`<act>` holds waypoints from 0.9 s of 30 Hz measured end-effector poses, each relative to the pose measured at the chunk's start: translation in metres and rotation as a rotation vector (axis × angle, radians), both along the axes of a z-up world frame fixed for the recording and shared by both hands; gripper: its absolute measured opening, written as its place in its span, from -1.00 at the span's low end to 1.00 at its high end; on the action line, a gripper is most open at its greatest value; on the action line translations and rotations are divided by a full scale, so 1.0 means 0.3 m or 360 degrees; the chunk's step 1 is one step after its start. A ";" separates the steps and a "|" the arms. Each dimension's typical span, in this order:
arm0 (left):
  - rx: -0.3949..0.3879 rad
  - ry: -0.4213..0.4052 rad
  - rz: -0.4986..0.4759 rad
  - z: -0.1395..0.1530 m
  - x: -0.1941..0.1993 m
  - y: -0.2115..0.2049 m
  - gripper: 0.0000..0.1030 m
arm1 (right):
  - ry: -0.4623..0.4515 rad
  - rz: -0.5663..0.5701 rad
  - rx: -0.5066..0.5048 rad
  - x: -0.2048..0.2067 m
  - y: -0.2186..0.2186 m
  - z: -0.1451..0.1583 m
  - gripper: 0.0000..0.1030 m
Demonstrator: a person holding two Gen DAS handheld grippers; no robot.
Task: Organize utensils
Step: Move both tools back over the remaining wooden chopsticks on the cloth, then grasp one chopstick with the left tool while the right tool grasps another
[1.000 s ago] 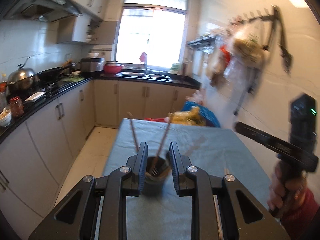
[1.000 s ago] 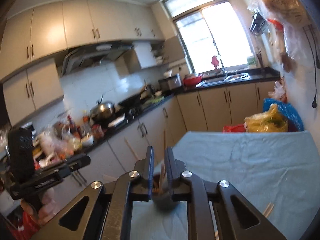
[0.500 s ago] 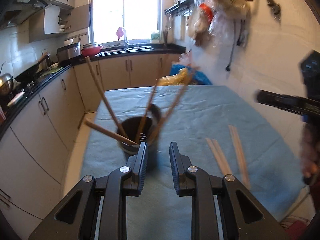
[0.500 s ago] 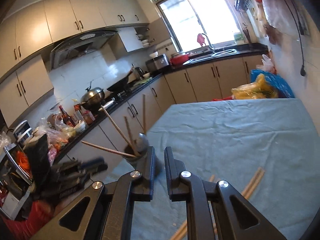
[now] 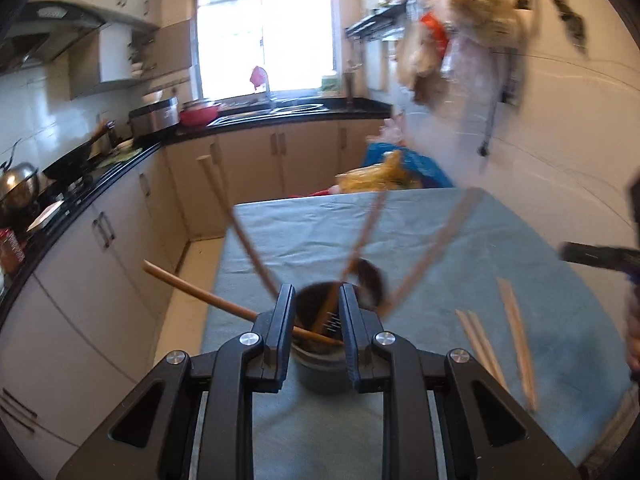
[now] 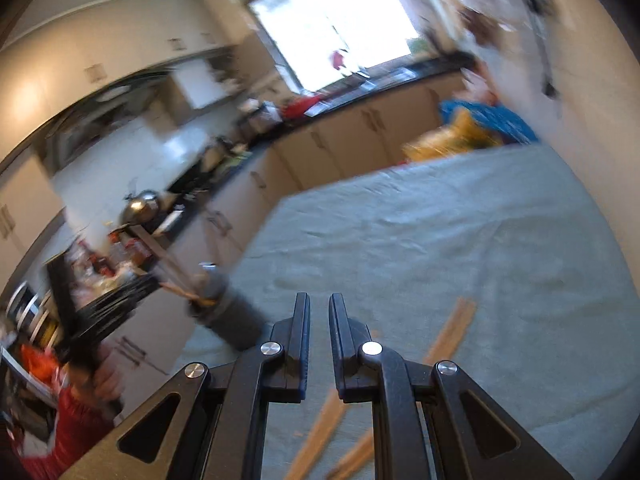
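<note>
Covering the whole work surface, the blue-grey tablecloth (image 6: pixel 460 240) is soft, wrinkled fabric, so thin sticks lie flat on it with little room under them. Your dark round utensil cup (image 5: pixel 320 364) stands on it toward the left edge, straight ahead of your left gripper (image 5: pixel 314 312) and seen through the gap between its jaws. Those jaws stand a little apart with nothing pinched between them. I cannot tell whether they touch the cup's rim. The cup looks like smooth, rigid plastic or metal; several wooden chopsticks, a fork and a dark spoon fan out of it at odd angles.

What matters next, I judge, is the loose chopsticks (image 6: pixel 452 328) on the cloth. They lie directly below and just ahead of your right gripper (image 6: pixel 319 316), whose jaws are nearly together and empty. Their long axes run diagonally, from near-left to far-right in the right wrist view, so you would need to turn your wrist across them. From the left wrist view these chopsticks (image 5: pixel 516 336) sit well off to the right, making your right hand the nearer one. They are slim, pale, straight wood, blurred in places.
</note>
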State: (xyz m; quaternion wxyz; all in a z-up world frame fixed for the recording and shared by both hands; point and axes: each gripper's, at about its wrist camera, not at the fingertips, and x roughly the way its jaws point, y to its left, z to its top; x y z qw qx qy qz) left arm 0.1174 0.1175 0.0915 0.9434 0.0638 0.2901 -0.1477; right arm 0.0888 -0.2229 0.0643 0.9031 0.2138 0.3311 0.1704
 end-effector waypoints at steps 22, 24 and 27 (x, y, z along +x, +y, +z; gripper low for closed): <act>-0.0038 0.0555 -0.0391 -0.290 -0.096 -0.396 -0.47 | 0.0808 -0.0216 -0.0231 0.337 -0.145 -0.354 -0.77; -0.0047 0.0592 -0.0358 -0.304 -0.075 -0.403 -0.47 | 0.0794 -0.0216 -0.0360 0.344 -0.110 -0.341 -0.80; -0.0044 0.0629 -0.0324 -0.320 -0.040 -0.430 -0.47 | 0.0794 -0.0171 -0.0514 0.343 -0.073 -0.333 -0.80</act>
